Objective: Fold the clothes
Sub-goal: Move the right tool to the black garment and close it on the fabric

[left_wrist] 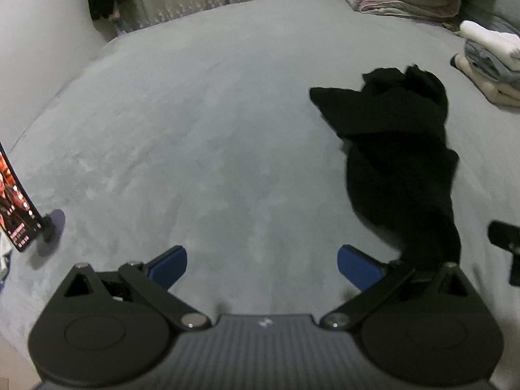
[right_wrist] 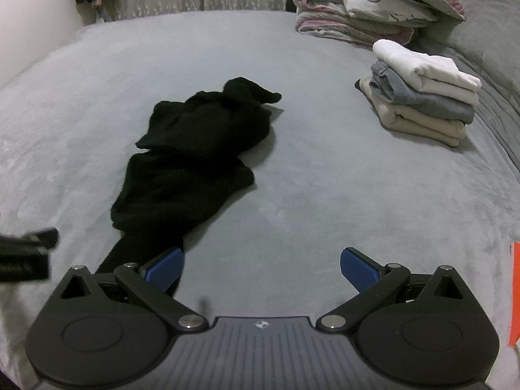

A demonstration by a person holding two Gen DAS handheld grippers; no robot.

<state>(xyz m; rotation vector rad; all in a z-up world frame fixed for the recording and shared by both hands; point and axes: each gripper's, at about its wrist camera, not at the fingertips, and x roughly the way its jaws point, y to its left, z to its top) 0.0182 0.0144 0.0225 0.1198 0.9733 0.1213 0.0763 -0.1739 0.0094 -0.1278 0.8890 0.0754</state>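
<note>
While both claws gape empty, black garment [right_wrist: 191, 159] lies crumpled, long axis running near-to-far on bed [right_wrist: 325, 178].

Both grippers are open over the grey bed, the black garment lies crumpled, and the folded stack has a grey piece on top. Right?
Not quite: in the right wrist view the folded stack has a white piece on top; the grey piece lies beneath it. The rest holds.

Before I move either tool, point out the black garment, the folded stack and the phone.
black garment [right_wrist: 191, 149], right wrist view, on its bunched middle.
folded stack [right_wrist: 425, 97], right wrist view, on the grey piece under the white one.
phone [left_wrist: 16, 204], left wrist view, on its lit screen.
</note>
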